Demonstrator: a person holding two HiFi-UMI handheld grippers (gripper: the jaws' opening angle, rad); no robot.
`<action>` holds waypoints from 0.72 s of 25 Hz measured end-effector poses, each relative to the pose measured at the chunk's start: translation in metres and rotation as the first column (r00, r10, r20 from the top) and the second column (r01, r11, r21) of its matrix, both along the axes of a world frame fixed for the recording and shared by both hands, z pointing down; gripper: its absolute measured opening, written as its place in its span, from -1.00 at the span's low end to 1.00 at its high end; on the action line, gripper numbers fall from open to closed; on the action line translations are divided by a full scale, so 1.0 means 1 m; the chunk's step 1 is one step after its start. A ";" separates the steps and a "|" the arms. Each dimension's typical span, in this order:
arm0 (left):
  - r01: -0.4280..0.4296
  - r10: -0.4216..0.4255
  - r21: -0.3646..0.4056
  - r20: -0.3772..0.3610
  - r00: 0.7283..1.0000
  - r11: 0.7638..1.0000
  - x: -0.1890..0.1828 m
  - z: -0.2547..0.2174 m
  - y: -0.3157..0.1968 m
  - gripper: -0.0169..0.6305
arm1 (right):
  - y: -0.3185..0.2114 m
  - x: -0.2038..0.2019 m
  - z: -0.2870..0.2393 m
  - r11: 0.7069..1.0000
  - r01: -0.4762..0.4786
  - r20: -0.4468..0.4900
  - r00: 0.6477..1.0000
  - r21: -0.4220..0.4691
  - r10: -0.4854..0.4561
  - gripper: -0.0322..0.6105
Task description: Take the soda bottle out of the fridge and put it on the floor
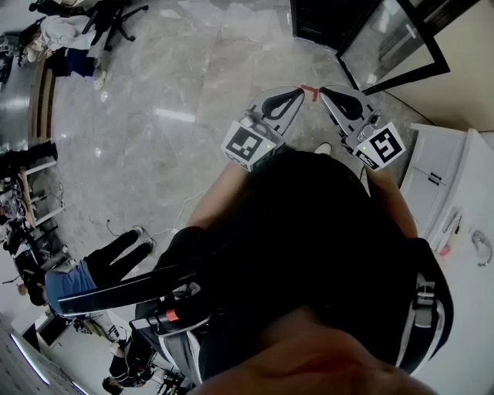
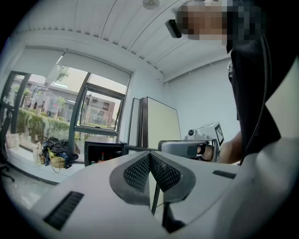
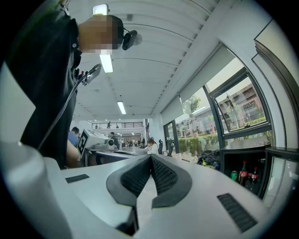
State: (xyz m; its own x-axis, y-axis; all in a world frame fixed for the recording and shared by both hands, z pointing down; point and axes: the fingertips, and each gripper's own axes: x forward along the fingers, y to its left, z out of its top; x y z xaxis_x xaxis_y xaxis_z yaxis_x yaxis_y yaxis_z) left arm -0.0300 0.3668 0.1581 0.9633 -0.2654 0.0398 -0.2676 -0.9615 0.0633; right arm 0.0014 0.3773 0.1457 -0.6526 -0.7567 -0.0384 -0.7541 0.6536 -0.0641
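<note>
A small black fridge (image 3: 246,164) stands open at the right of the right gripper view. Inside stand two dark soda bottles with red labels (image 3: 243,173) next to a green can (image 3: 234,175). In the head view the fridge (image 1: 328,23) sits at the top right, its glass door (image 1: 394,42) swung open. Both grippers are held up in front of the person, tips close together. My left gripper (image 1: 299,92) (image 2: 149,155) is shut and empty. My right gripper (image 1: 323,92) (image 3: 151,157) is shut and empty too. Both are well short of the fridge.
Grey marble floor (image 1: 193,92) spreads ahead. A white cabinet (image 1: 455,200) stands at the right. An office chair (image 1: 116,19) and desks are at the far left, a seated person (image 1: 77,281) at lower left. Bags (image 2: 53,155) lie by the window.
</note>
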 end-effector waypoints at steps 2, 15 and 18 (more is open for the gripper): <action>0.001 -0.001 0.007 0.013 1.000 1.000 -0.004 0.002 0.007 -0.96 | 0.005 -0.004 0.001 1.000 -0.004 0.011 1.000 -0.001 0.004 -0.87; 0.027 -0.027 0.003 0.000 1.000 1.000 -0.024 0.002 0.018 -0.96 | 0.016 -0.014 0.011 0.999 -0.014 0.074 0.997 -0.036 0.016 -0.87; 0.036 -0.037 0.013 0.007 0.999 0.999 -0.031 0.002 0.018 -0.96 | 0.016 -0.017 0.013 0.999 -0.007 0.055 0.998 -0.031 0.009 -0.87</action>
